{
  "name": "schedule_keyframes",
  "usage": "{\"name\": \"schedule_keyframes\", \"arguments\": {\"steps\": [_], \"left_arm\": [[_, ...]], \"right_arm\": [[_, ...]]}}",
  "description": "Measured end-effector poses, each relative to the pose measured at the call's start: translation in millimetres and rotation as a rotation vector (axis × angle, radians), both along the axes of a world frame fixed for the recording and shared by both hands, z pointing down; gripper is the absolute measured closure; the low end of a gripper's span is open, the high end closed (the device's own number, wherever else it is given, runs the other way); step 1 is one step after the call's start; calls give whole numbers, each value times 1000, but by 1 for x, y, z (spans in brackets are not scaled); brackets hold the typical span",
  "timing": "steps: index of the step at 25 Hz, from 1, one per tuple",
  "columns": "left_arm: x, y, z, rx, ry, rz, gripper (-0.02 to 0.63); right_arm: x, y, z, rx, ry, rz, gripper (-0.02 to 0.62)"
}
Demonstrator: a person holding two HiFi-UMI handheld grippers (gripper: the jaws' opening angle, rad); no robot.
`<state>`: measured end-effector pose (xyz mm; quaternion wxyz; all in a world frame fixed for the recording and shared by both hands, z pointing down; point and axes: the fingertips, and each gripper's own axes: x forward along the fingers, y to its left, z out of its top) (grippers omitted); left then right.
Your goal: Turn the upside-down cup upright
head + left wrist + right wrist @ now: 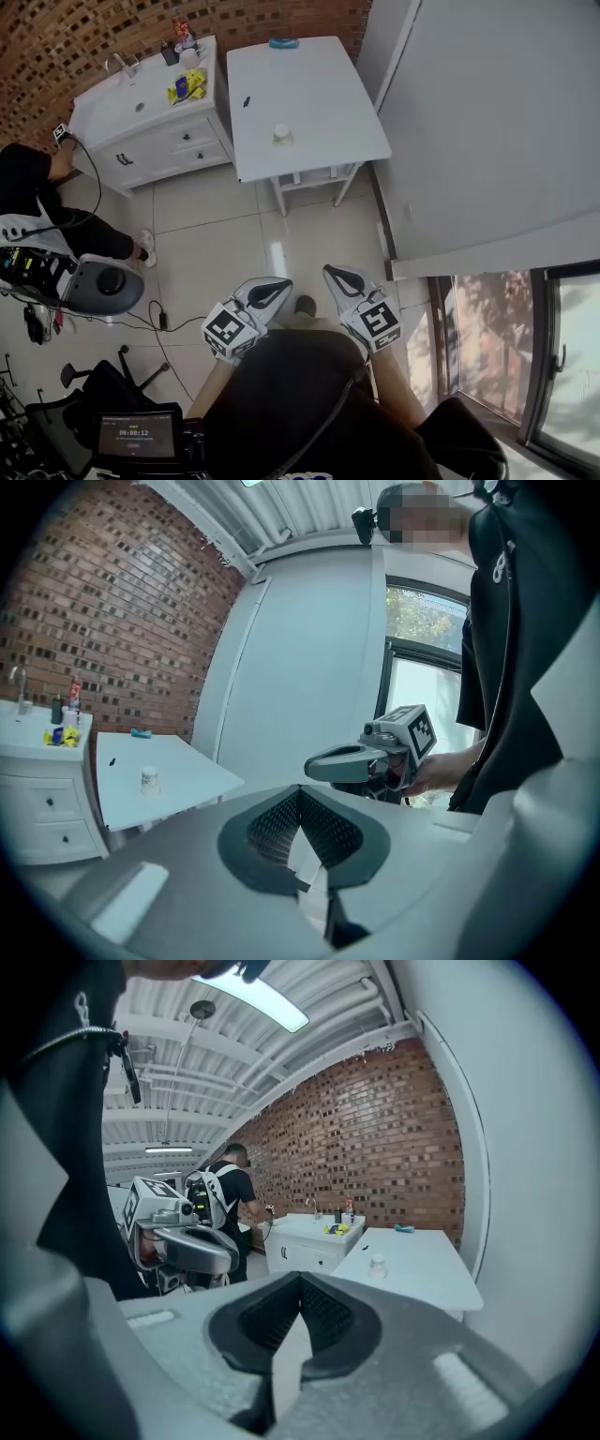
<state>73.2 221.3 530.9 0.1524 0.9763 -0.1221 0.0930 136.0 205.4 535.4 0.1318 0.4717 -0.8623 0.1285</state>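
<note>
1. The small white cup [281,133] stands on the white rectangular desk [328,103], in the half nearer the person. It is about midway between the left and right edges and set back a little from the near edge. In the left gripper view it looks narrower on top than at its foot, which fits a mouth-down cup (it is too small to be sure).
2. The left gripper [270,292] and the right gripper [347,279] hang side by side over the tiled floor, well apart from the desk. Each has its jaws pressed together with nothing between them.
3. By its look, the cup is probably thin paper or plastic. That would make it very light, easy to tip or slide on the smooth desktop, and easy to crush under a hard squeeze.
4. The best hold is probably a gentle pinch across the side wall around mid-height, so that a roll of the wrist brings the mouth upward. The jaws must spread first.
5. A small teal object [283,42] lies at the far edge, well apart from the cup.
</note>
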Motion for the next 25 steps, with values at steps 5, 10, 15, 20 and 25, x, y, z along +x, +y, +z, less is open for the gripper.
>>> {"name": "schedule_keyframes", "arguments": {"steps": [5,10,15,20,25], "left_arm": [[-14,1,4,-3,19,-31,592],[-23,2,9,-6,20,-53,592],[-29,-1,11,1,12,-77,592],[-31,-4,10,17,16,-90,592],[-28,-6,6,25,22,-93,592]], "right_arm": [[-21,-4,-5,11,-11,-36,603],[-36,-5,-4,10,-9,-67,603],[-48,-6,-5,20,-17,-131,603],[-64,-2,-8,40,-14,-220,603],[-71,-2,-8,41,-11,-259,603]]}}
